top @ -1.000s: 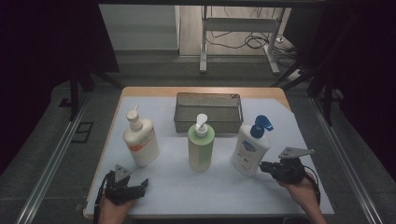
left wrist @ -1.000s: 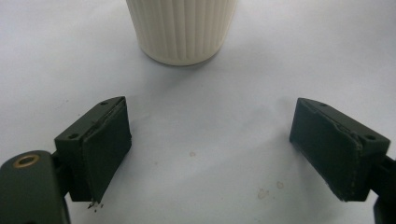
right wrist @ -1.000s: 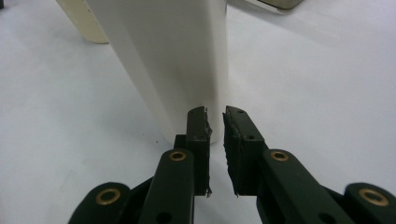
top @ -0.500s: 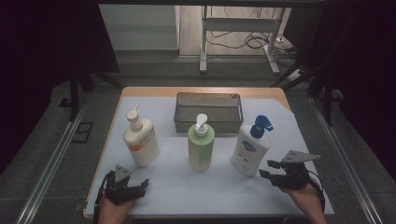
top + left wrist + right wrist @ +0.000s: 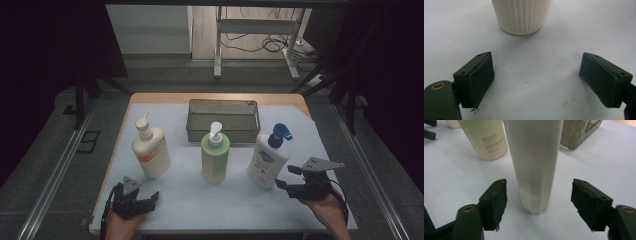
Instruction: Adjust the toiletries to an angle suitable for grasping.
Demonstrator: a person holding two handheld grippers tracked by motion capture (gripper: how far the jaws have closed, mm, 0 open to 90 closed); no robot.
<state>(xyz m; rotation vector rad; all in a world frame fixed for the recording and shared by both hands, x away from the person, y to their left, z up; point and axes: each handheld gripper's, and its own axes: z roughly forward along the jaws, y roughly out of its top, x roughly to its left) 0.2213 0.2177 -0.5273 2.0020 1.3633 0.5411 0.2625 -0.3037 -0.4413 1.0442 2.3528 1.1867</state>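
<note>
Three pump bottles stand in a row on the white mat (image 5: 200, 200): a cream one with an orange label (image 5: 151, 152), a green one (image 5: 215, 155), and a white one with a blue pump (image 5: 270, 157). My right gripper (image 5: 286, 177) is just right of the white bottle. In the right gripper view, its jaws (image 5: 541, 203) have just been opening and stand open on either side of the white bottle's base (image 5: 535, 165), touching nothing. My left gripper (image 5: 147, 197) rests open near the front left edge. Its jaws (image 5: 537, 72) face the cream bottle's ribbed base (image 5: 521, 16), a short way off.
A wire mesh basket (image 5: 223, 120) sits behind the bottles at the table's middle back, and its corner (image 5: 579, 132) shows beyond the white bottle. The green bottle (image 5: 486, 140) stands to the left in the right gripper view. Dark floor and rails flank the table.
The right gripper's jaws have spread apart from nearly shut, and the hand has risen a little beside the white bottle. The left gripper and the bottles have stayed put.
</note>
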